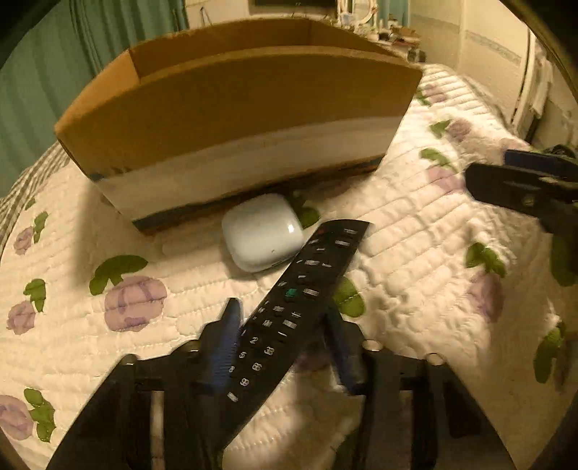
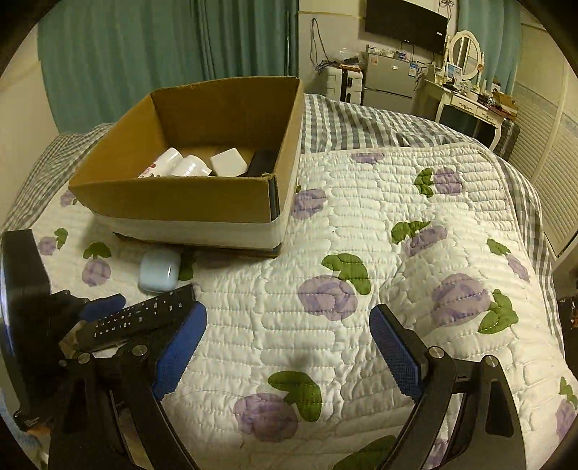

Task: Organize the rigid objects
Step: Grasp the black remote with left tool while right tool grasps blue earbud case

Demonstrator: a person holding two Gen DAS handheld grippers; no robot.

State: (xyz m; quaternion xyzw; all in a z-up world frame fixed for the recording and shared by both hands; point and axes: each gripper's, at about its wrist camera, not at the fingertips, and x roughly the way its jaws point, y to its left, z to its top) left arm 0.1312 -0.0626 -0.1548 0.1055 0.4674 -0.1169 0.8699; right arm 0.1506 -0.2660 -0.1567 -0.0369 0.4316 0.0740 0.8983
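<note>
My left gripper (image 1: 281,321) is shut on a black remote control (image 1: 300,296), held just above the quilt; it also shows in the right wrist view (image 2: 141,318). A pale blue earbud case (image 1: 262,231) lies on the quilt beside the cardboard box (image 1: 231,119), just beyond the remote's tip; the right wrist view shows the case (image 2: 159,271) too. The box (image 2: 173,199) holds white bottles (image 2: 177,164), a white block (image 2: 228,162) and a dark item (image 2: 262,162). My right gripper (image 2: 289,340) is open and empty over the quilt, right of the left gripper.
The flowered white quilt (image 2: 361,253) covers a bed with a grey checked sheet (image 2: 361,119). Green curtains (image 2: 144,54) hang behind. A fridge (image 2: 390,79), a wall screen (image 2: 404,18) and a dressing table with mirror (image 2: 466,90) stand beyond the bed.
</note>
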